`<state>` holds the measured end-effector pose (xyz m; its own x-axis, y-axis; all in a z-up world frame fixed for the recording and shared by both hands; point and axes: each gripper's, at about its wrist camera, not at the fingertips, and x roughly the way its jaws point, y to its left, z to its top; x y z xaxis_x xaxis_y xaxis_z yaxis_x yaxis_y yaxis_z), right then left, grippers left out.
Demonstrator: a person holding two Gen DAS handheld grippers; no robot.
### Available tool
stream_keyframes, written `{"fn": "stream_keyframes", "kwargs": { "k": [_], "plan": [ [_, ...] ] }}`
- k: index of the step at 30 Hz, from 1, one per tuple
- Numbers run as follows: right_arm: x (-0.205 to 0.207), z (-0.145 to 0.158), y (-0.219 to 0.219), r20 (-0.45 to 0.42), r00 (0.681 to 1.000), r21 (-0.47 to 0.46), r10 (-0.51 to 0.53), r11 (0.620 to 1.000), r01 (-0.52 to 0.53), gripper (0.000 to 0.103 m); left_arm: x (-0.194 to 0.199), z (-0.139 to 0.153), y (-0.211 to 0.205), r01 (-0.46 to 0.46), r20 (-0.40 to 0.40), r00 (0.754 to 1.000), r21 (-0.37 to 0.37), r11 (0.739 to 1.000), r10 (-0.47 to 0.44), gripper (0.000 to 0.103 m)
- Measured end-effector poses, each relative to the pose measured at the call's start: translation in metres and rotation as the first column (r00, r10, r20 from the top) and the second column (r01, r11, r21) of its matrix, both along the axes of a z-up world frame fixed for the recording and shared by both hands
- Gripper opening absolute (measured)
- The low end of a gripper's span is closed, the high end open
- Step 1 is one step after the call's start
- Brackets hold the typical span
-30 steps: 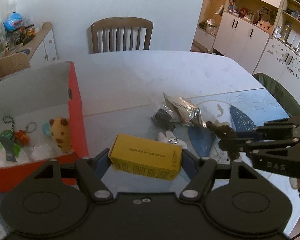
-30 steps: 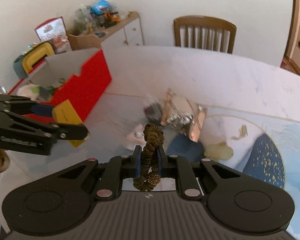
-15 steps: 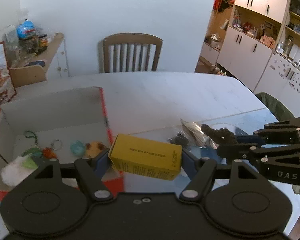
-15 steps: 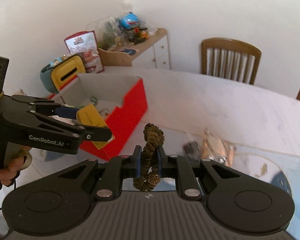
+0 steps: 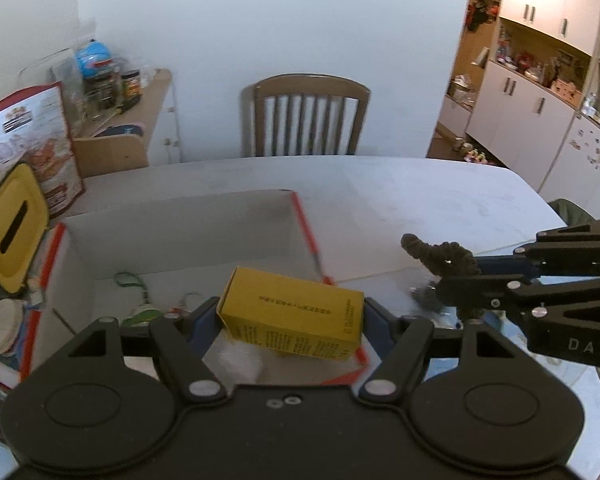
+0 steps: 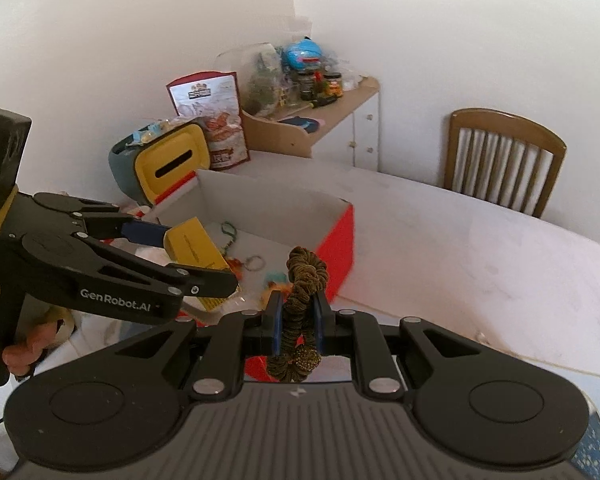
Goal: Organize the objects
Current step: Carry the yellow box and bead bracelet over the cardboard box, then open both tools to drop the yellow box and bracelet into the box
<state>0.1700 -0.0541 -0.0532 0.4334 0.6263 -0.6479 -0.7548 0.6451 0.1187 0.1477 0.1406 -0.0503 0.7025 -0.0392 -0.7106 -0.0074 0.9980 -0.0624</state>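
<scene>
While the left gripper [image 5: 292,316] hangs over the open red box [image 5: 308,236], its jaws are clamped on the two short ends of a yellow carton [image 5: 292,316], which sits slightly tilted between the blue pads. Seen from the right wrist camera, the same carton [image 6: 194,250] is held above the near-left part of the box [image 6: 340,240], clear of the floor of it. Inside the box lie small things: a green cord with a key ring [image 5: 130,284], a second key ring [image 6: 254,262], something white and crumpled [image 5: 236,356], and a small turquoise and orange toy [image 6: 276,282] that is partly hidden.

The right gripper [image 6: 298,320] has its jaws closed tight on a dark brown braided hair tie [image 6: 304,276], whose loop sticks up above the pads and whose other end hangs below them. From the left wrist camera that hair tie [image 5: 440,254] shows just to the right of the box, over the white table [image 5: 420,200], beside the carton but not touching it. A person's hand [image 6: 24,350] grips the handle of the left gripper at the left edge.

Behind the box stand a yellow and teal container with a slot [image 6: 168,168] and a printed snack bag [image 6: 212,120]. A wooden chair [image 5: 306,114] is at the far side of the table, and a low shelf unit [image 6: 320,120] crowded with jars stands against the wall.
</scene>
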Motion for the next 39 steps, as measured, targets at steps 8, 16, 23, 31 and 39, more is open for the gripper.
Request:
{"fn": "stream_keyframes", "kwargs": {
  "k": [8, 16, 23, 31, 39],
  "plan": [
    [0.007, -0.007, 0.052, 0.004, 1.000, -0.026, 0.029, 0.999, -0.028, 0.015, 0.013, 0.000, 0.057, -0.100, -0.011, 0.995, 0.034, 0.994, 0.100, 0.073],
    [0.019, -0.029, 0.092, 0.001, 0.999, -0.083, 0.036, 0.996, -0.036, 0.015, 0.027, -0.014, 0.099, -0.168, -0.051, 0.984, 0.059, 0.984, 0.171, 0.073],
    [0.036, -0.048, 0.123, 0.000, 0.999, -0.138, 0.039, 0.990, -0.038, 0.015, 0.049, -0.031, 0.106, -0.151, -0.078, 0.985, 0.074, 0.986, 0.157, 0.073],
    [0.047, -0.073, 0.150, -0.018, 0.998, -0.197, 0.053, 0.979, -0.055, 0.015, 0.078, -0.053, 0.110, -0.129, -0.134, 0.982, 0.063, 0.990, 0.137, 0.073],
    [0.052, -0.089, 0.168, -0.033, 0.997, -0.250, 0.074, 0.965, -0.080, 0.015, 0.092, -0.075, 0.115, -0.122, -0.204, 0.970, 0.056, 0.991, 0.131, 0.073]
  ]
}}
